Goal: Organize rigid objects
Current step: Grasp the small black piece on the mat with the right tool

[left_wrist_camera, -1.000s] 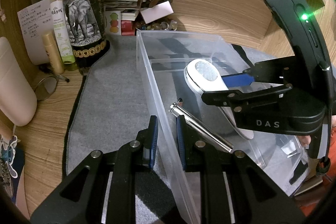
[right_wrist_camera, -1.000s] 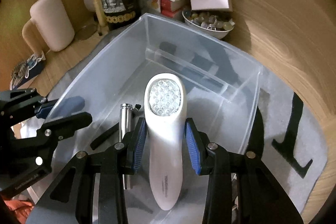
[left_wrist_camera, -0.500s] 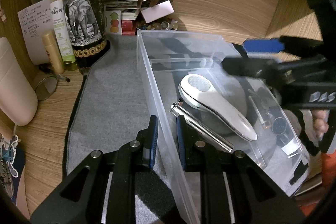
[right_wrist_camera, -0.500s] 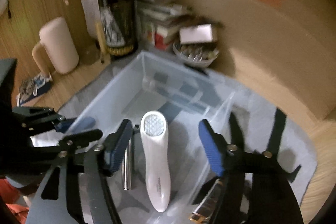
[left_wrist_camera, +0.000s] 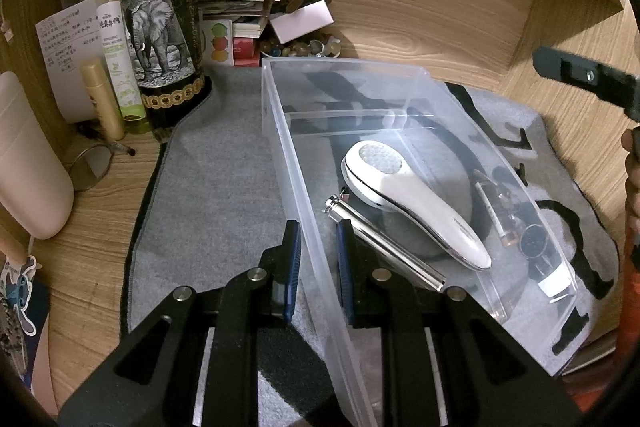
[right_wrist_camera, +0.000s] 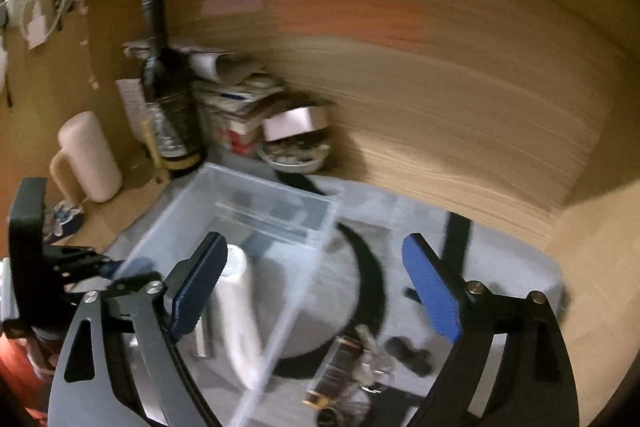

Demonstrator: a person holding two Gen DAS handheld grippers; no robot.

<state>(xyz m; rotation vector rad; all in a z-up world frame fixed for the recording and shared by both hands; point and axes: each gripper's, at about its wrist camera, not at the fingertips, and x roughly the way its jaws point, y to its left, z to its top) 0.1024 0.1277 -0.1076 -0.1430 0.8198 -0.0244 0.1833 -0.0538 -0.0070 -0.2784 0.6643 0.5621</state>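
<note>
A clear plastic bin [left_wrist_camera: 280, 131] stands on a grey mat [left_wrist_camera: 216, 167]. Inside lie a white handheld device [left_wrist_camera: 412, 199] and a silver metal tube [left_wrist_camera: 384, 243]. My left gripper [left_wrist_camera: 316, 251] is shut on the bin's near left wall. A black watch [left_wrist_camera: 532, 239] lies on the mat just outside the bin's right wall. My right gripper [right_wrist_camera: 316, 291] is open and empty, raised above the bin [right_wrist_camera: 256, 211] and the mat; the white device [right_wrist_camera: 236, 311] shows below its left finger. A brown-and-gold object with keys [right_wrist_camera: 348, 363] lies on the mat right of the bin.
A dark wine bottle with an elephant label [left_wrist_camera: 160, 27], a green spray bottle [left_wrist_camera: 116, 43], papers and a bowl of beads [left_wrist_camera: 304, 47] stand at the back left. A pink mug [left_wrist_camera: 24, 163] stands at the left. A wooden wall runs behind.
My right gripper let go of the white device in the bin, opened wide, and rose up and to the right. The left gripper has kept its hold on the bin wall.
</note>
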